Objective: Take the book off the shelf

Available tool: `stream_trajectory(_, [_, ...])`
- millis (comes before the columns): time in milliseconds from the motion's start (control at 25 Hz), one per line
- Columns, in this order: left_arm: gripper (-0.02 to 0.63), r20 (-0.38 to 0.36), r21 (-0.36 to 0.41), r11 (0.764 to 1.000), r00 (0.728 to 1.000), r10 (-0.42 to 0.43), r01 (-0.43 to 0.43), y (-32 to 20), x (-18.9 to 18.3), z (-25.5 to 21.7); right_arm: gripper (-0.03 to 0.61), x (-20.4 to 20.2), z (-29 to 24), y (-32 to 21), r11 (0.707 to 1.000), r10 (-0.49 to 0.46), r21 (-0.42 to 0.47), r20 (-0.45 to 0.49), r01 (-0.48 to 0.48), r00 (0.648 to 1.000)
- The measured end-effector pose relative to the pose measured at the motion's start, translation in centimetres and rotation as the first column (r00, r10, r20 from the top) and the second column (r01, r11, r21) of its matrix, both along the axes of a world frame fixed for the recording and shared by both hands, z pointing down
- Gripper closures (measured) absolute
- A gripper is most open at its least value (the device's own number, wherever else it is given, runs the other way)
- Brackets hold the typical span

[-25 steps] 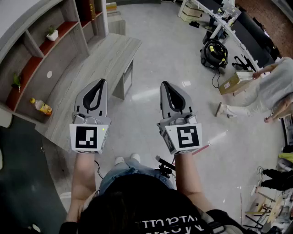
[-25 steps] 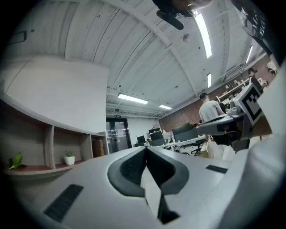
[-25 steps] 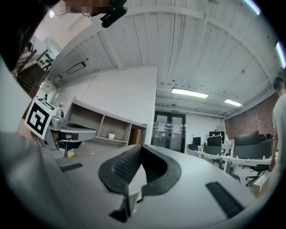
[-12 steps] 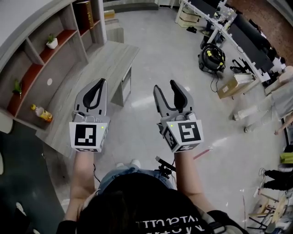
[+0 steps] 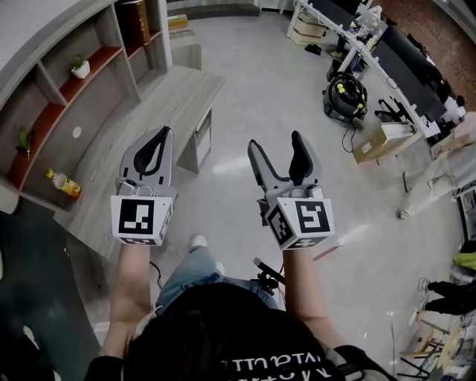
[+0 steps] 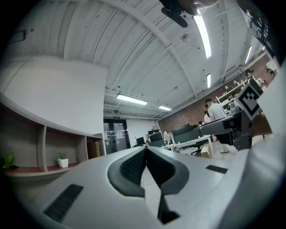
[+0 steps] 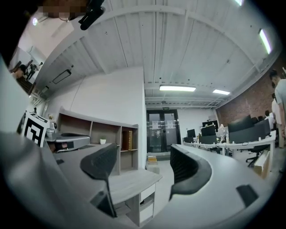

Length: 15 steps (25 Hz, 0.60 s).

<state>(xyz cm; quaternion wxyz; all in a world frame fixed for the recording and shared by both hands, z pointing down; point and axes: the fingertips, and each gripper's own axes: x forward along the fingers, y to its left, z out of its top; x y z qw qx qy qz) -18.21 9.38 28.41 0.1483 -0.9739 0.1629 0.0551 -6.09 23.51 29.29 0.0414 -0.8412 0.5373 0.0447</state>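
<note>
Presently, the right gripper (image 5: 277,146) differs from a second ago: its jaws, then together, are opening wide with nothing between them. I judge this to be preparation for a grasp; no approach to the shelf has begun. The left gripper (image 5: 161,138) has its jaws together and is empty. The book (image 5: 136,18), a brown, square-edged volume, stands upright in the end compartment of the shelf unit (image 5: 100,108), well apart from both grippers. The shelf frame is grey wood-grain with reddish boards. The desk (image 5: 167,100) beside it has matching grey grain. The jaw pads are dark and ribbed.
</note>
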Motion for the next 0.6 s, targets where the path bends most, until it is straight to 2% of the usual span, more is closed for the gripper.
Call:
stream_trajectory(120, [0.602, 0.001, -0.001, 1.000, 1.000, -0.004, 0.004, -0.8, 1.0, 0.2, 0.210, 1.3, 0.2, -0.2, 1.000, 0.003, 0.022, 0.038, -0.004, 0.999])
stream_trajectory(240, [0.601, 0.002, -0.001, 1.000, 1.000, 0.001, -0.001, -1.8, 2.4, 0.7, 0.210, 2.9, 0.8, -1.3, 1.000, 0.000, -0.007, 0.060, 0.000, 0.998])
stream_trajectory(600, [0.603, -0.024, -0.041, 0.998, 0.999, -0.046, 0.045, -9.2, 8.4, 1.5, 0.210, 8.2, 0.8, -8.8, 0.996, -0.049, -0.073, -0.024, 0.047, 0.999])
